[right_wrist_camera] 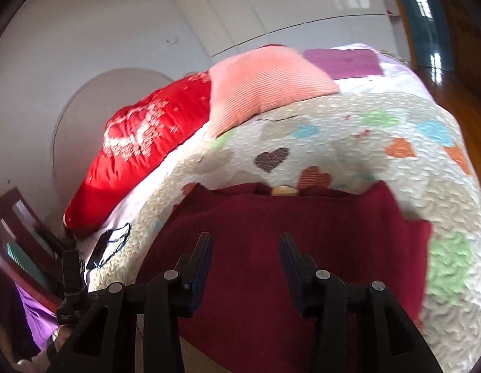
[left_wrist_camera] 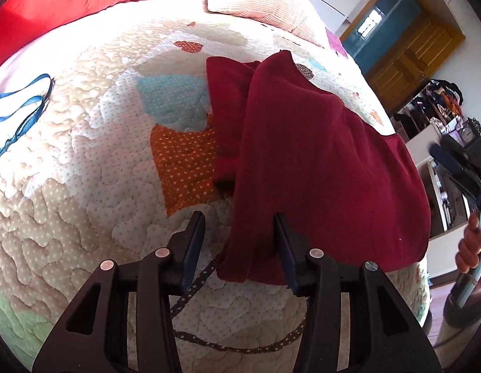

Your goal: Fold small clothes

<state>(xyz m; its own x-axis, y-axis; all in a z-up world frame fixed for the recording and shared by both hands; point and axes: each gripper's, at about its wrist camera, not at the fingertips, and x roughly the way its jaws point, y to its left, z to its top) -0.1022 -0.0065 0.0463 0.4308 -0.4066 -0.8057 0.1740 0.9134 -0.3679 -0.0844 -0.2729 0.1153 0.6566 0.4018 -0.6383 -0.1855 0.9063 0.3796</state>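
Both tongs stand open and empty: the left gripper [left_wrist_camera: 238, 245] straddles the near hem of the maroon garment [left_wrist_camera: 318, 161], cloth between its fingers but unclamped, while the right gripper [right_wrist_camera: 245, 264] hovers above the same garment [right_wrist_camera: 287, 227] on the quilt [right_wrist_camera: 349, 130]. It looks soft, light and limp, best pinched at a hem corner. Its far edge, neckline and lower layers are hidden, and the right view is blurred.
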